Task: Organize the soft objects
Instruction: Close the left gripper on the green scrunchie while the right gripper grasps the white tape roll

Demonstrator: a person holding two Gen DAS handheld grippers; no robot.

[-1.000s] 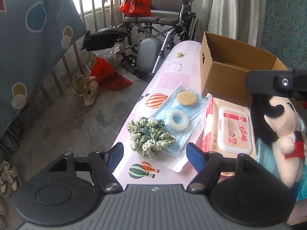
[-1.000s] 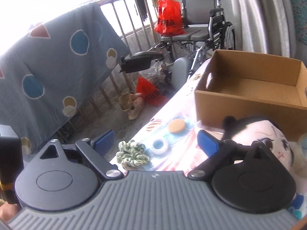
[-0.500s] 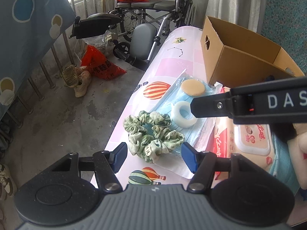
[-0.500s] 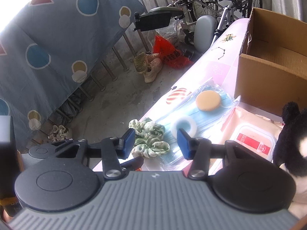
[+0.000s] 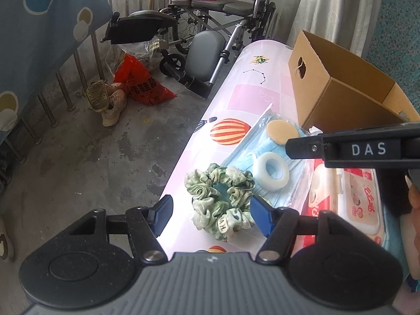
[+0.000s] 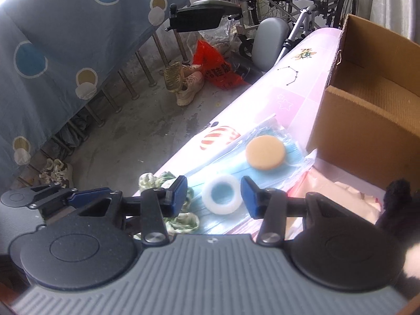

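With the left gripper hanging wide around the green scrunchie at the worktop's near left edge and the right gripper standing half-open, empty, around the white ring (on slippery bagged masks), either closing pad is risking nudging its target floorward.

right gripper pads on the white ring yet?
Apart. In the right wrist view the right gripper straddles the white ring, with blue mask pack visible in the gap on each side between ring and pads.
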